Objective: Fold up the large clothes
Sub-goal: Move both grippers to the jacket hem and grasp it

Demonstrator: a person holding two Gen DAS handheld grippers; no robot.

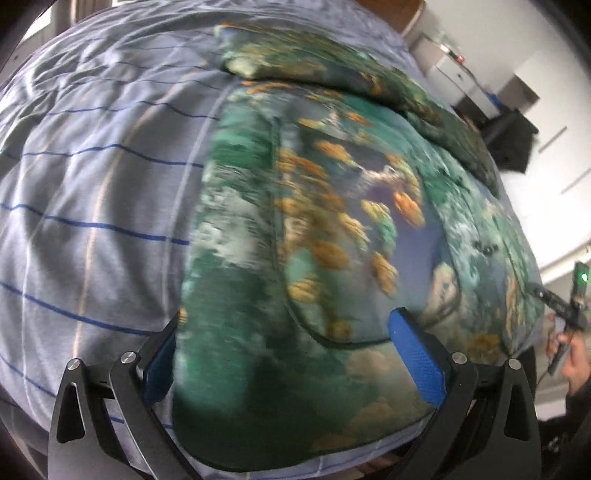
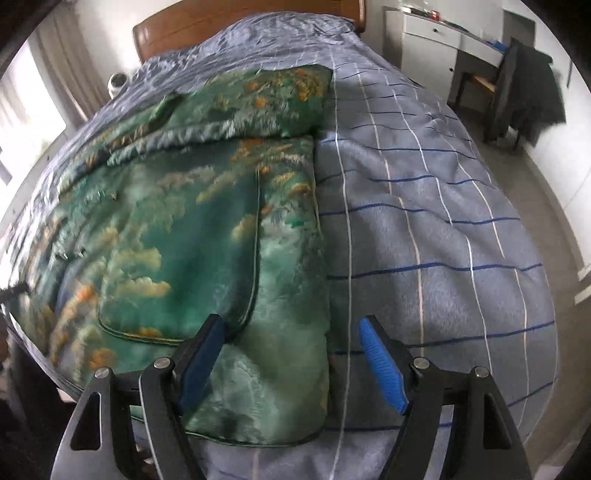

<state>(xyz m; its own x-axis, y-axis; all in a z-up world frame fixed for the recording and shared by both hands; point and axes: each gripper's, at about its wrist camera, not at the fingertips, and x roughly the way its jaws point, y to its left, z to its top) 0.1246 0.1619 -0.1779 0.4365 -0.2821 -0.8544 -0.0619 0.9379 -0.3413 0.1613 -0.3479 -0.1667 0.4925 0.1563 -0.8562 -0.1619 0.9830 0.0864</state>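
Observation:
A large green satin garment (image 1: 295,240) printed with orange and cream patches lies spread on a blue checked bed cover (image 1: 92,184). A patch pocket shows on its near part, and a sleeve is folded across its far end. My left gripper (image 1: 284,332) is open and empty, jaws wide, over the garment's near left corner. In the right wrist view the garment (image 2: 192,229) fills the left half of the bed. My right gripper (image 2: 291,332) is open and empty over its near right edge, one finger (image 2: 201,354) above the cloth, the other above the cover (image 2: 424,240).
A wooden headboard (image 2: 236,18) stands at the far end. A white cabinet (image 2: 428,48) and a chair with dark clothing (image 2: 528,85) stand right of the bed. The other hand-held gripper (image 1: 565,306) shows at the right edge of the left wrist view.

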